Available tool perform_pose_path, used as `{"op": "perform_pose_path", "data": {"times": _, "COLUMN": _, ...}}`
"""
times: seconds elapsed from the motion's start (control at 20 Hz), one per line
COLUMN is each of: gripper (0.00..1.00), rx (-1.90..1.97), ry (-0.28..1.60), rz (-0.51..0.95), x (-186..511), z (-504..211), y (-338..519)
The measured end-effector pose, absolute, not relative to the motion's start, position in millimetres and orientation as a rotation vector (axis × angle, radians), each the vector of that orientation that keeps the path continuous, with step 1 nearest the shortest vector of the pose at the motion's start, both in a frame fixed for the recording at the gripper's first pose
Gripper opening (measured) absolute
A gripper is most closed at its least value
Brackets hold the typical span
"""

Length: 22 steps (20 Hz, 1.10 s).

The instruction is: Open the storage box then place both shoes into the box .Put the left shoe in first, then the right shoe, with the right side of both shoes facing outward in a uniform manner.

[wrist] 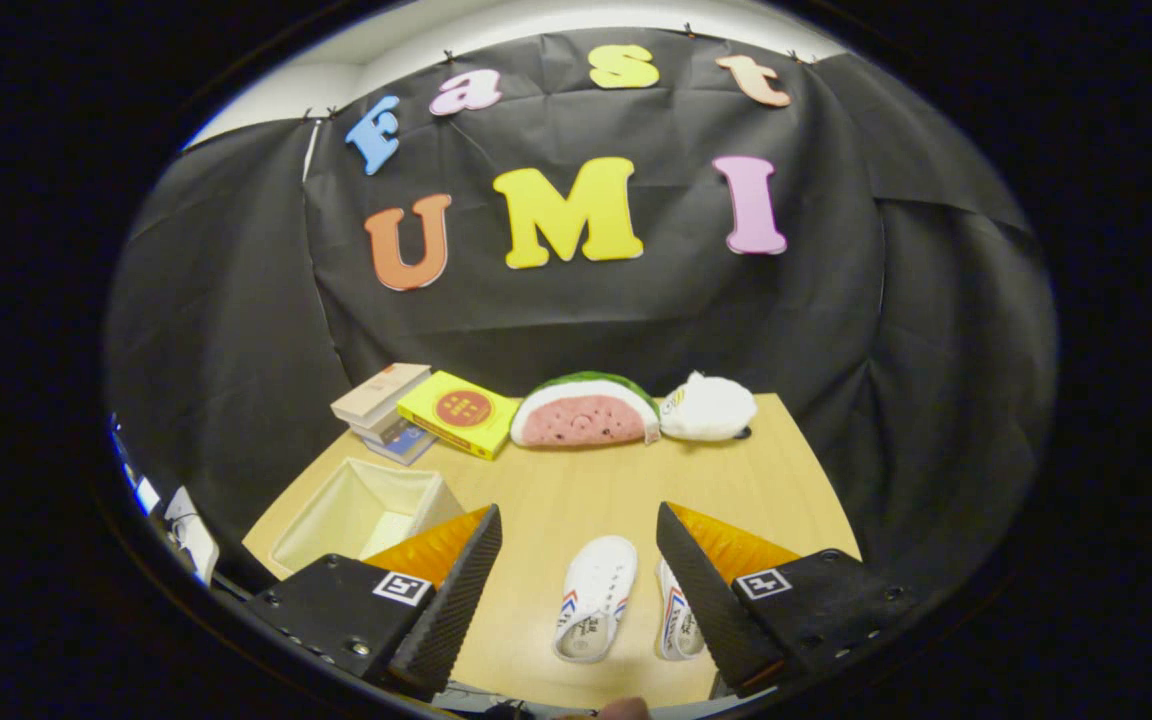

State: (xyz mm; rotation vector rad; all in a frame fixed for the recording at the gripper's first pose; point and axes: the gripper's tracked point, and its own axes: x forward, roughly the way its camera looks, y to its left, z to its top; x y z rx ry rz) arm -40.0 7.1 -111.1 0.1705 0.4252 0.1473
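Two white shoes lie side by side on the wooden table [556, 500]: the left-lying shoe [595, 598] sits in full view between the fingers, and the second shoe [677, 622] lies at its 3 o'clock, partly hidden behind the right finger. The gripper [579, 560] hovers above them, spread wide and holding nothing. The storage box [366, 512], a pale fabric bin with its top open, stands at roughly 10 o'clock from the shoes, just beyond the left finger.

Risks from this position:
- Selection error. The shoes are near each other and look alike; which is the left shoe cannot be confirmed here, so the wrong one may go in first.
- Double contact. Closing on one shoe may nudge or drag its neighbour.
- Orientation error. A grip that twists the shoe may leave the wrong side facing outward.
- Soft box walls may fold inward if the shoe strikes the rim.

Books [406, 410] and plush toys [586, 412] at 12 o'clock are well apart from the work.
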Motion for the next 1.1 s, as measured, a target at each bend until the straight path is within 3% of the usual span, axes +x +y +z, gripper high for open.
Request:
{"op": "perform_pose_path", "data": {"times": 0.55, "gripper": 0.95, "rx": 0.195, "ry": 0.725, "rz": 0.185, "x": -21.0, "z": -274.8, "y": -7.5}}
{"op": "perform_pose_path", "data": {"times": 1.1, "gripper": 0.95, "rx": 0.230, "ry": 0.882, "rz": 0.215, "x": 15.0, "z": -340.8, "y": 4.4}}
